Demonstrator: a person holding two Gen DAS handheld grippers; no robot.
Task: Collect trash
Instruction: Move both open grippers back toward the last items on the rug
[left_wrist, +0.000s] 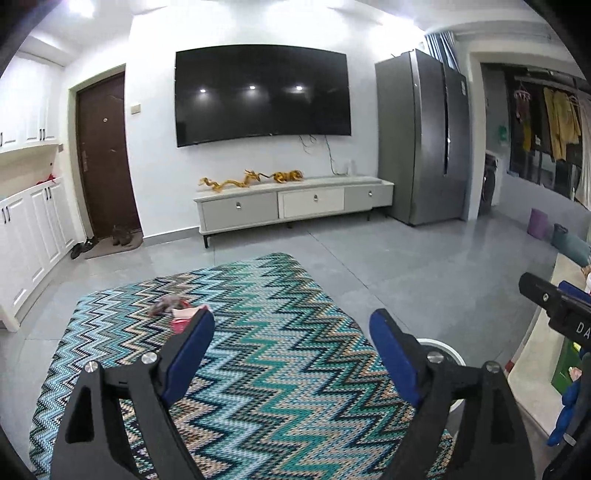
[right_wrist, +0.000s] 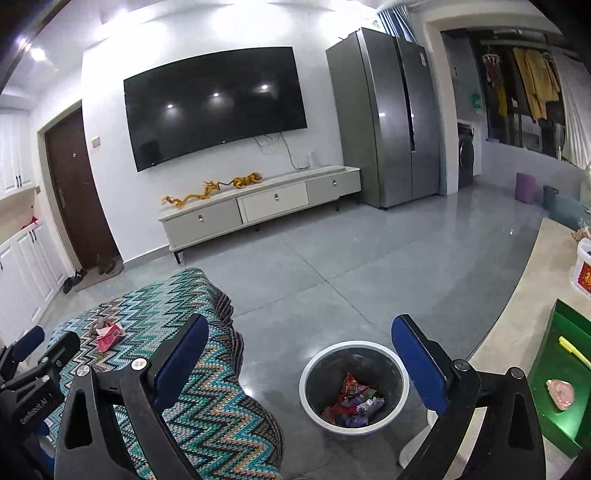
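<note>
A red and pink wrapper (left_wrist: 181, 318) and a grey crumpled scrap (left_wrist: 166, 303) lie on the zigzag-patterned cloth (left_wrist: 280, 354), just past my left finger. They also show in the right wrist view, wrapper (right_wrist: 109, 336) and scrap (right_wrist: 99, 324). My left gripper (left_wrist: 291, 325) is open and empty above the cloth. My right gripper (right_wrist: 300, 330) is open and empty above the floor, over a white-rimmed bin (right_wrist: 400, 398) that holds several colourful wrappers (right_wrist: 352, 404). The bin's rim (left_wrist: 448, 350) peeks out behind my left gripper's right finger.
A beige counter (right_wrist: 524, 295) runs along the right with a green tray (right_wrist: 554, 373), a yellow pen (right_wrist: 574, 351) and a pink item (right_wrist: 561, 393). A TV stand (left_wrist: 291, 206), fridge (left_wrist: 421, 136) and grey tiled floor (left_wrist: 424, 266) lie ahead.
</note>
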